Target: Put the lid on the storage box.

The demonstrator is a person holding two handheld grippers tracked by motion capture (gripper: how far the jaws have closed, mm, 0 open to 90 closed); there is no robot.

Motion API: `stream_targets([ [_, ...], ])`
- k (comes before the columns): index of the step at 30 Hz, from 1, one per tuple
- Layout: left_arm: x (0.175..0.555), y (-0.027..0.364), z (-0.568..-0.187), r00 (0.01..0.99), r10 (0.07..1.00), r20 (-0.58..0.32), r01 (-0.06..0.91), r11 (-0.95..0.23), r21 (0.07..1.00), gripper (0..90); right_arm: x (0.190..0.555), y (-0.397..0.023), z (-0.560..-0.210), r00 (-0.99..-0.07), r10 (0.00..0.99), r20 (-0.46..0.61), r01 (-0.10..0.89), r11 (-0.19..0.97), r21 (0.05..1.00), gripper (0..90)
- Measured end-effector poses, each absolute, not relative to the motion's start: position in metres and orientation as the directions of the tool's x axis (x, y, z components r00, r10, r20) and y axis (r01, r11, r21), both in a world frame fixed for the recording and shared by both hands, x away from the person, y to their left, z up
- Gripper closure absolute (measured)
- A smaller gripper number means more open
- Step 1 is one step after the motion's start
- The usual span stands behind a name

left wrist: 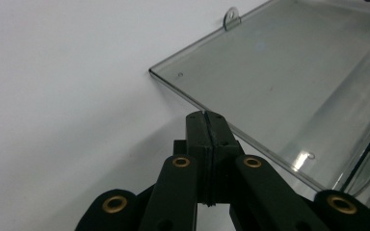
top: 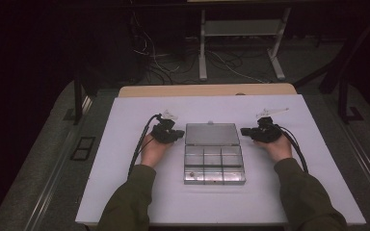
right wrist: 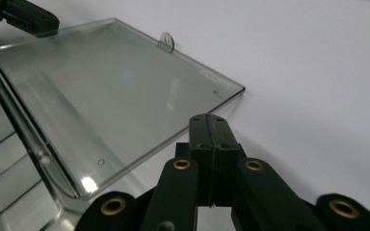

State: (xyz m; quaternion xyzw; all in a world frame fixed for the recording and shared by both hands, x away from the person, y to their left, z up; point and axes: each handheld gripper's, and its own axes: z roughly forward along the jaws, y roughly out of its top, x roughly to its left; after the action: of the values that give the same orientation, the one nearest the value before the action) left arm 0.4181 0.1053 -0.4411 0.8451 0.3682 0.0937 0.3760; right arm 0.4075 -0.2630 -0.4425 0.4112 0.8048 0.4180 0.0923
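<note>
A clear plastic compartment box (top: 214, 163) lies open in the middle of the white table, its lid (top: 211, 134) folded flat toward the far side. Its compartments look empty apart from tiny specks. My left gripper (top: 179, 133) rests on the table just left of the lid (left wrist: 289, 82), jaws pressed together with nothing between them (left wrist: 206, 120). My right gripper (top: 244, 131) sits just right of the lid (right wrist: 111, 96), also shut and empty (right wrist: 208, 122). The lid's small hanging tab (right wrist: 166, 41) points away from the box. The left gripper's tip (right wrist: 33, 21) appears across the lid in the right gripper view.
The white board (top: 125, 192) covers a wooden table (top: 202, 90). Cables (top: 142, 139) trail from both grippers along the forearms. Beyond the table stand a metal frame (top: 241, 33) and loose floor wires (top: 173, 62).
</note>
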Motion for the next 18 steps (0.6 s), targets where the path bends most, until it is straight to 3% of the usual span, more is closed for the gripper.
stream_targets([
  [18,0.417,0.100,-0.448,0.715,0.684,-0.145,0.576,-0.459,0.676,89.0,0.407,-0.252,-0.454,-0.658,0.722,0.213,0.626,0.367,0.688,89.5],
])
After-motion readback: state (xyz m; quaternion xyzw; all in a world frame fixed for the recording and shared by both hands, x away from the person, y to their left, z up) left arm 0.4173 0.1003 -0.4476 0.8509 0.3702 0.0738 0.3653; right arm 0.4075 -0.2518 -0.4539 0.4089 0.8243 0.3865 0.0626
